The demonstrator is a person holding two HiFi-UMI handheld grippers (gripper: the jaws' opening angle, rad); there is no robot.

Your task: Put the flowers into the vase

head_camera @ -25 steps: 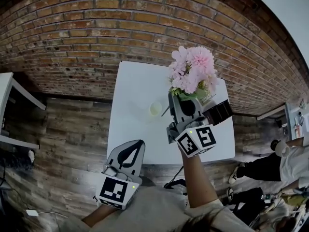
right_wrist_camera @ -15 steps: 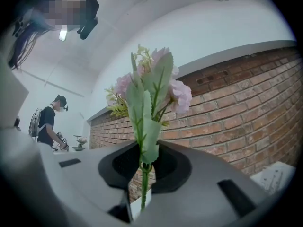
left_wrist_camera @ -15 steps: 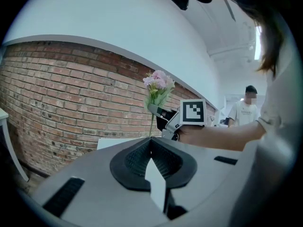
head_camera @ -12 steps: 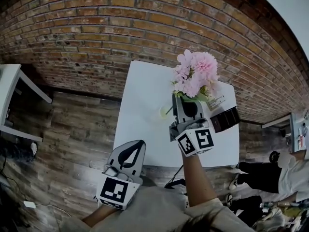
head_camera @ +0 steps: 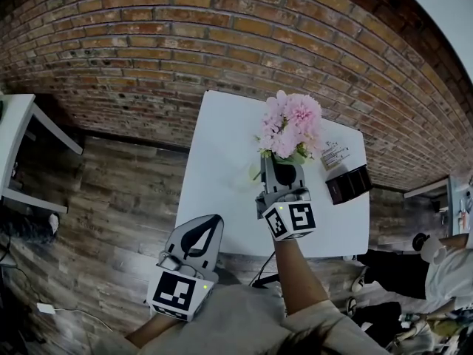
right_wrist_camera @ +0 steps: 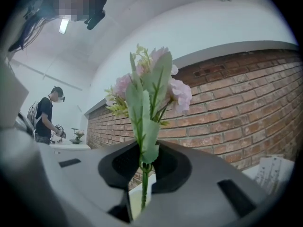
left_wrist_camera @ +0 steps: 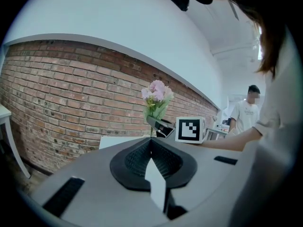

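Right gripper point(head_camera: 279, 160): jaws clenched on the green stem of the pink flowers point(head_camera: 290, 124), which stand upright above the white worktop point(head_camera: 222, 146), near the brick wall point(head_camera: 148, 58). Left gripper point(head_camera: 210, 222): jaws pressed together, nothing between them, off the worktop's near edge.

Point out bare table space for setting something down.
Bare: left half of the white table, from its left edge to the right gripper holding the flowers; also the near-right corner below the black box. Crowded: the far-right side, with the paper tag and box.
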